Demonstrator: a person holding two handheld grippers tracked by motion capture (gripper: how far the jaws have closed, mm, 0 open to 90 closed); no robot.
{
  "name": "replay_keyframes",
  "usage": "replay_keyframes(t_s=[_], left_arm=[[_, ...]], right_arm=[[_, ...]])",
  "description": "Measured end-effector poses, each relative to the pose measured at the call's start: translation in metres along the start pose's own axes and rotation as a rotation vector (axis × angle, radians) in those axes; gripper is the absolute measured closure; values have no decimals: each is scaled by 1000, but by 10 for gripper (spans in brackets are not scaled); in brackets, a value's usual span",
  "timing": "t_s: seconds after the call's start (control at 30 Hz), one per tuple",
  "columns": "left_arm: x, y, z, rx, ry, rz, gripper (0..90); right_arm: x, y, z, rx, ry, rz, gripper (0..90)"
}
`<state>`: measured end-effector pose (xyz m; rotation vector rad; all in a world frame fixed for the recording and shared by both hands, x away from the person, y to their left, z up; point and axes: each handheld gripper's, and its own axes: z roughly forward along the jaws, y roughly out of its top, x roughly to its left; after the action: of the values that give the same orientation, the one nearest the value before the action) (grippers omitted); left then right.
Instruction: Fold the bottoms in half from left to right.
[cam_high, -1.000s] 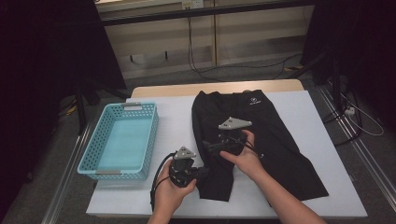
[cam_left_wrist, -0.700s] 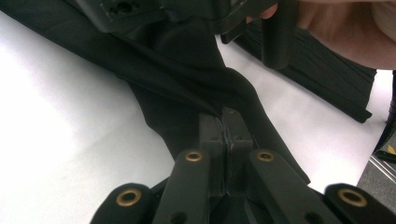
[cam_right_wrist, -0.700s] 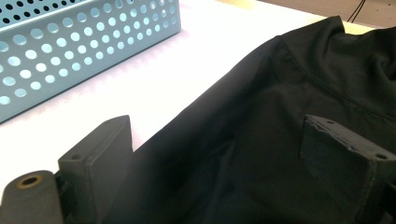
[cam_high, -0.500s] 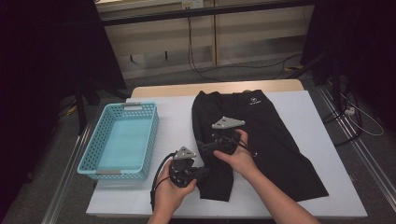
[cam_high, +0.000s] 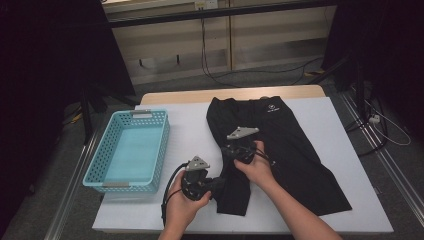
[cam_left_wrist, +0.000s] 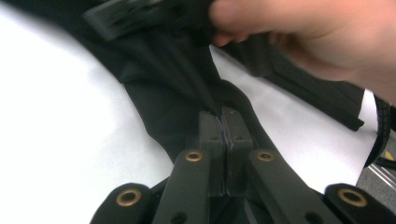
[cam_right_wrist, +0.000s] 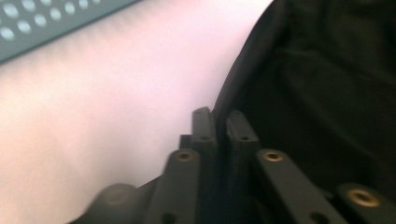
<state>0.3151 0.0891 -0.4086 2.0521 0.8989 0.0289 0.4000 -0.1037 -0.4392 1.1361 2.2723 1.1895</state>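
Note:
A black garment (cam_high: 295, 150) with a small white logo lies spread on the white table (cam_high: 190, 130). My left gripper (cam_high: 220, 184) is at its near left corner, shut on a fold of the black cloth (cam_left_wrist: 187, 93); its jaws (cam_left_wrist: 223, 122) meet with fabric between them. My right gripper (cam_high: 228, 150) sits farther up the garment's left edge, its jaws (cam_right_wrist: 219, 119) closed on the hem of the black cloth (cam_right_wrist: 317, 93). In the left gripper view the person's right hand (cam_left_wrist: 317, 37) and the right gripper (cam_left_wrist: 121, 16) show above the pinched fold.
A teal plastic basket (cam_high: 162, 145) stands to the left of the garment, with nothing in it. Bare white table lies between basket and garment and along the right side (cam_high: 330, 125). A cable (cam_high: 167, 200) loops from the left gripper near the front edge.
The right gripper has slid slightly left along the garment's left edge, drawing the cloth with it. The left gripper has stayed put, still clamped on the corner.

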Motion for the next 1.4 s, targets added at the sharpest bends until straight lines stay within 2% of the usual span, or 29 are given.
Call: replay_keyframes(t_s=[0.07, 0.17, 0.27, 0.37, 0.43, 0.5, 0.53, 0.63, 0.77, 0.83, 1.0, 1.1, 1.17, 1.27, 1.3, 1.33, 1.37, 1.4], left_arm=[[0, 2, 0, -2, -10, 2, 894], [-1, 3, 3, -10, -18, -1, 894], [-3, 4, 8, -3, -41, -1, 894], [-4, 4, 13, 9, -52, 7, 894], [-4, 4, 16, 18, -51, 5, 894], [-3, 4, 18, 22, -49, 3, 894], [-3, 4, 18, 22, -48, 4, 893], [-1, 6, 19, 24, -48, 3, 893], [0, 5, 20, 26, -50, 0, 893], [1, 5, 20, 28, -49, 0, 893], [3, 3, 21, 31, -42, -5, 893], [3, 2, 21, 34, -37, -6, 893], [3, 2, 22, 41, -32, 1, 893], [3, 1, 22, 37, -28, -1, 893], [3, 1, 22, 37, -27, 0, 893], [3, 1, 22, 35, -27, -2, 894], [3, 1, 22, 32, -30, -5, 894], [3, 0, 23, 27, -29, -8, 894]], right_arm=[[-4, -2, -15, -3, -31, -25, 888], [-13, -7, -38, -10, -65, -16, 889], [-18, -16, -59, -3, -105, -44, 888], [-21, -29, -69, 22, -108, -61, 870], [-22, -36, -68, 24, -93, -71, 772], [-21, -36, -64, 25, -105, -92, 657], [-21, -35, -61, 8, -104, -92, 612], [-21, -26, -49, 3, -138, -107, 522], [-22, -12, -26, -7, -134, -120, 508], [-23, -6, -13, -5, -113, -121, 513], [-24, 2, 17, 20, -113, -126, 524], [-25, 7, 31, 28, -112, -121, 535], [-25, 10, 39, 52, -114, -125, 538], [-25, 11, 49, 84, -109, -130, 606], [-26, 9, 51, 90, -112, -120, 633], [-28, 8, 51, 81, -91, -78, 668], [-30, 8, 51, 76, -82, -61, 683], [-30, 8, 51, 78, -77, -64, 753]])
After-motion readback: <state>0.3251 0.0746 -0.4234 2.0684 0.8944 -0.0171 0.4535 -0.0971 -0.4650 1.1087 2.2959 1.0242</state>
